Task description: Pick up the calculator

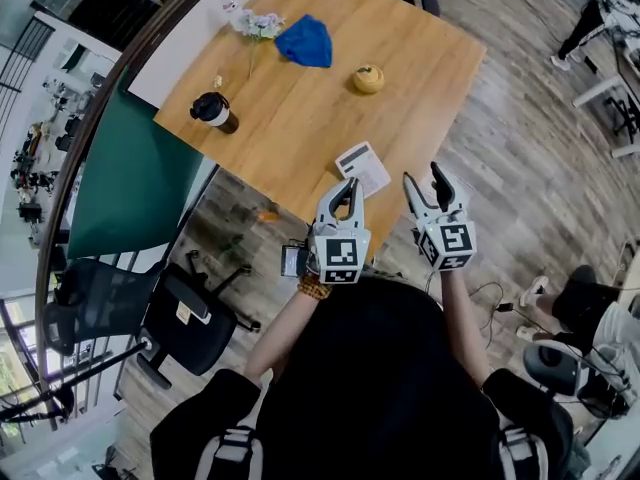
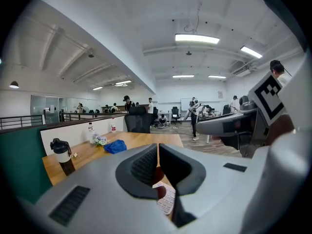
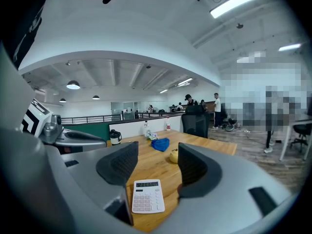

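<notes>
While near-level, right tongs [image 3: 157, 162] toward calculator [image 3: 147, 196]

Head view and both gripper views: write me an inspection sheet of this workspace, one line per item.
Surface: light wooden table, rectangular top.
Job's things: white calculator lies flat near the table's near edge, not gripped.
Clutter: crumpled blue cloth, round yellow object, dark lidded cup, small flower bunch and small bottle, all on the far half.
Grippers: left gripper shut, empty, tips by the calculator; right gripper open, empty, just right of it.
Cables: thin cable on the floor at right.
Surroundings: black office chair, green panel, wood-plank floor; people far off.
</notes>
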Available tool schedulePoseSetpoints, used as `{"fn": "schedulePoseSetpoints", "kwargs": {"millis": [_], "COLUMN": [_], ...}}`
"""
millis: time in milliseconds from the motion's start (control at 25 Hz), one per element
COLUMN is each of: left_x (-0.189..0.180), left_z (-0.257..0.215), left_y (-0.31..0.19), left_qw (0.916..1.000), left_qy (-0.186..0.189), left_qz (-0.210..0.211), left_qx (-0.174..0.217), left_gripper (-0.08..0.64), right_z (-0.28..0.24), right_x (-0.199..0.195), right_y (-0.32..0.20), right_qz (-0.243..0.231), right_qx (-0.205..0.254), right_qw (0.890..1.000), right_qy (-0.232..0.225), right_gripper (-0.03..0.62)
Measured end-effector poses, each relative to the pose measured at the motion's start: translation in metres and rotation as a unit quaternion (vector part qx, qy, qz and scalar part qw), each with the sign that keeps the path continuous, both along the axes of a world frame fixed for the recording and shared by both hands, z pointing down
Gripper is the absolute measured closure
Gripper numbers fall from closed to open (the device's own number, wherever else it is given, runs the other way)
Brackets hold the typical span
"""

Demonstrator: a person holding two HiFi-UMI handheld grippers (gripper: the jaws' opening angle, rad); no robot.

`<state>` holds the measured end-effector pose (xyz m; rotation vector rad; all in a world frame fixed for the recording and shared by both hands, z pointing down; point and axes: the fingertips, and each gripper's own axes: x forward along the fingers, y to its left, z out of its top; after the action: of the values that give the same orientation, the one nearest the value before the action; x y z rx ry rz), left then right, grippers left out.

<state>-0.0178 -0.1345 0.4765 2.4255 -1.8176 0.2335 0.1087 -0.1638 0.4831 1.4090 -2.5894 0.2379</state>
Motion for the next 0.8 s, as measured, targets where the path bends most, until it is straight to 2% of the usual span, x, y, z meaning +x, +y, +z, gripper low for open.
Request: {"fn": "schedulePoseSetpoints", "kwargs": {"millis": [200,320,800], "left_x": [0.001,-0.002,-0.011], "left_z": [0.015,0.028,0.107], "left_y": [-0.019,-0.024,-0.029], "left_qw": [0.9991,0.9984,0.9929], "left_qy": [0.012,0.018,-0.001], "left_qz": [0.037,0.040,0.035], "left_qx": [-0.019,-0.035,-0.114], "left_gripper": [0.529,0.528,0.526], "right_z": [0.004,0.011,0.053], "right_x": [-0.004,-0.005,-0.017], "right_y": [-0.012,-0.018,-0.028], "right_qz": [-0.005,-0.009,-0.027], "right_qx": [-0.009,-0.012,-0.051], "right_qw": [1.000,1.000,0.998], "right_qy": [0.008,0.017,0.035], "right_gripper": [0.333,0.331,0.327]}}
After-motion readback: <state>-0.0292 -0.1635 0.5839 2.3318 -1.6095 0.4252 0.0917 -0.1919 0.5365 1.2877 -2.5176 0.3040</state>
